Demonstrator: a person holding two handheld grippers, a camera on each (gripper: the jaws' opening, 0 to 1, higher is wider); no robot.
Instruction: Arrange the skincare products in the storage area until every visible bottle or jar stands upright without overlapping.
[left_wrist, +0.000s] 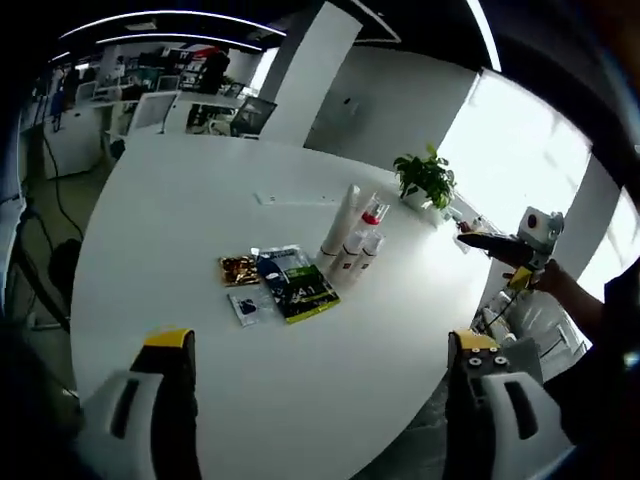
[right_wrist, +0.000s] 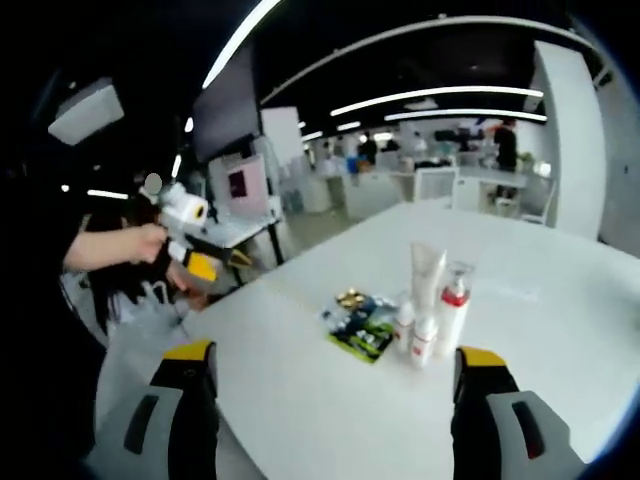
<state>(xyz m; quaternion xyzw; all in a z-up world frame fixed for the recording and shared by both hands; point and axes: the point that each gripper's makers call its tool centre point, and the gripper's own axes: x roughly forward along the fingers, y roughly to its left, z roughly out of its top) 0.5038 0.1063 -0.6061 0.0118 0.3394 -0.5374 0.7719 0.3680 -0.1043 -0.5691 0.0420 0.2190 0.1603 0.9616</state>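
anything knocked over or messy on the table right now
Nothing looks knocked over. The tall white tube, the red-capped bottle and two small bottles stand upright in a tight cluster on the white table. Beside them the flat sachets lie in a loose, overlapping pile.

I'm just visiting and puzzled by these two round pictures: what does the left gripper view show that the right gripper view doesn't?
Left gripper view: a small green leafy potted plant at the table's far edge, beside bright windows. Right gripper view: rows of long ceiling lights and distant office desks behind the table. Both share the round white table, the standing cluster of a white tube and small white bottles with red trim, and flat colourful sachets lying beside them. Each view catches the other gripper held off the table: right gripper, left gripper.
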